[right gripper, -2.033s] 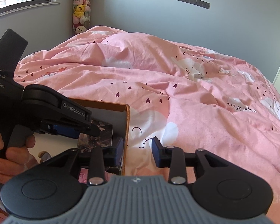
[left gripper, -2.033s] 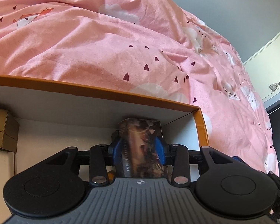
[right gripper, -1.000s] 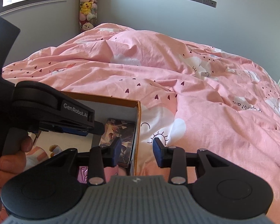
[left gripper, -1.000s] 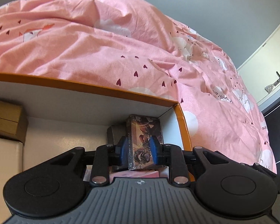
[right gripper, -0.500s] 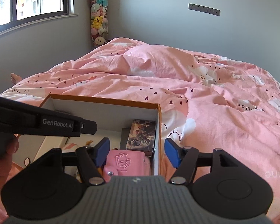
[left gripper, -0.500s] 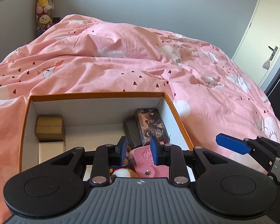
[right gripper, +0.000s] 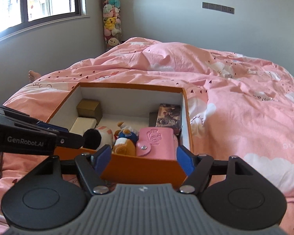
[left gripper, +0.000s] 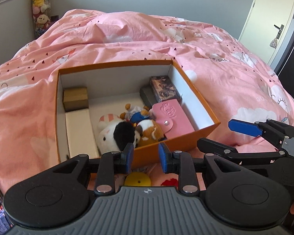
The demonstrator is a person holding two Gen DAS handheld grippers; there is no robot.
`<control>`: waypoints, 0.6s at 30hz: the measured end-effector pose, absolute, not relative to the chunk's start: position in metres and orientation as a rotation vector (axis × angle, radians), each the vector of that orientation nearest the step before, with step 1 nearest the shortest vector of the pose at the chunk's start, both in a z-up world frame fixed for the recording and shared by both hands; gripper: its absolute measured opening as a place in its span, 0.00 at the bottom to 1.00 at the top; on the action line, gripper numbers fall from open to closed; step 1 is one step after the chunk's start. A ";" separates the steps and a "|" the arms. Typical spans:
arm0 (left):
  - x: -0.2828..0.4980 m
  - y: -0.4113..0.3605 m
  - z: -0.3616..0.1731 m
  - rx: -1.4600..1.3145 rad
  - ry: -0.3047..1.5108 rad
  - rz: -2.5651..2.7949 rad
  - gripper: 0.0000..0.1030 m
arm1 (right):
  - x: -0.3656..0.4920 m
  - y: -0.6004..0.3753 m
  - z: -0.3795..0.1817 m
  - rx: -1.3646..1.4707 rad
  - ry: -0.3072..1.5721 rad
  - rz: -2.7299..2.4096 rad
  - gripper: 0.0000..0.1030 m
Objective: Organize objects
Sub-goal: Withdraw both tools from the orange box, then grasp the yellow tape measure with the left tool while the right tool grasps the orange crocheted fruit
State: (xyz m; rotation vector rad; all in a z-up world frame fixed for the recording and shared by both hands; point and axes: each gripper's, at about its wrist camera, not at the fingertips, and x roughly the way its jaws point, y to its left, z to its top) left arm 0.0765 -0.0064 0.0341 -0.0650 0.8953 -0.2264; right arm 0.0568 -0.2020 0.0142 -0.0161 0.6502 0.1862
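Left gripper (left gripper: 144,157): lower centre of your view, jaws narrowly apart, just been opening, empty. Right gripper (right gripper: 143,159): lower centre, jaws wide, just been opening, empty.

An open orange cardboard box (left gripper: 196,135) sits on a pink heart-printed duvet (left gripper: 235,82). Inside it, a brown cardboard carton (left gripper: 75,98) occupies the far left corner, with a flat white box (left gripper: 78,129) just before it. A dark illustrated card box (left gripper: 164,88) lies along the right wall, a pink snap wallet (left gripper: 172,117) before it. Plush toys (left gripper: 127,129) fill the near middle.
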 end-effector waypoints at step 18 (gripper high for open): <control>0.060 0.021 -0.032 -0.074 1.070 -0.227 0.39 | 0.061 -0.177 -0.057 0.060 0.989 0.318 0.51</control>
